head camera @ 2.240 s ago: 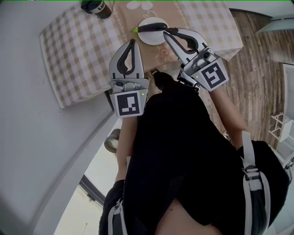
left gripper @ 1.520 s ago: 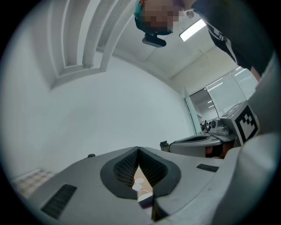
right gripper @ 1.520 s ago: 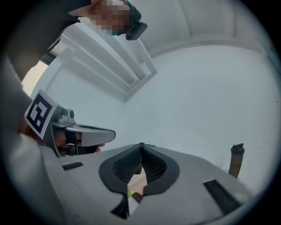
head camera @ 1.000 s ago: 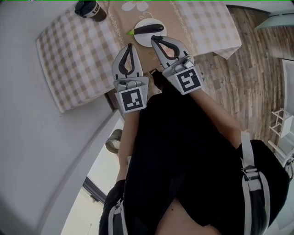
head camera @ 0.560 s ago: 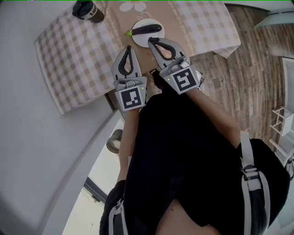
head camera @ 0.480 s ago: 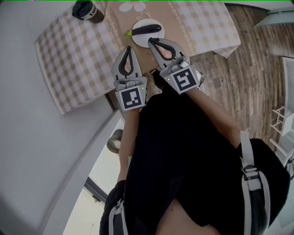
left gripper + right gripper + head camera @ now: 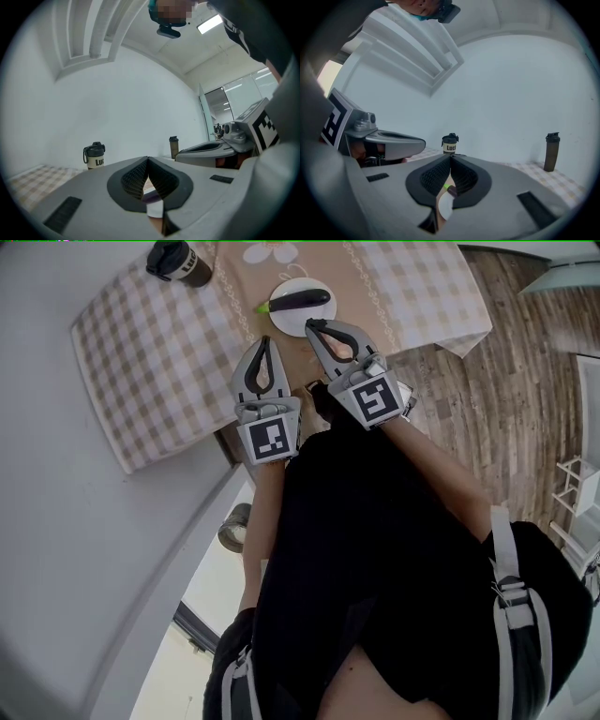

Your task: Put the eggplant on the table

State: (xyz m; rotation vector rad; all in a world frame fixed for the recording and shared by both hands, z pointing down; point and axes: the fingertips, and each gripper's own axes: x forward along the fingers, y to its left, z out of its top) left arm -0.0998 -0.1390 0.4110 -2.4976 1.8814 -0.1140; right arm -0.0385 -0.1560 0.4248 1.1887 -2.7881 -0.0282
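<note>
Fully together, empty: fingers (image 7: pixel 133 179) of left gripper (image 7: pixel 265 339), right gripper (image 7: pixel 310 325).

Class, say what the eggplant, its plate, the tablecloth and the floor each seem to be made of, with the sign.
Eggplant: smooth dark skin, green stem; real or plastic, unclear.
Plate: likely glazed ceramic; smooth plain white.
Tablecloth: matte woven fabric; checked edges drape down.
Floor: wood or laminate; brown grained planks.

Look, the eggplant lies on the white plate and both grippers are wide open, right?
No. The eggplant lies on the white plate, but the left gripper and right gripper are shut, not open, as each gripper view shows.
</note>
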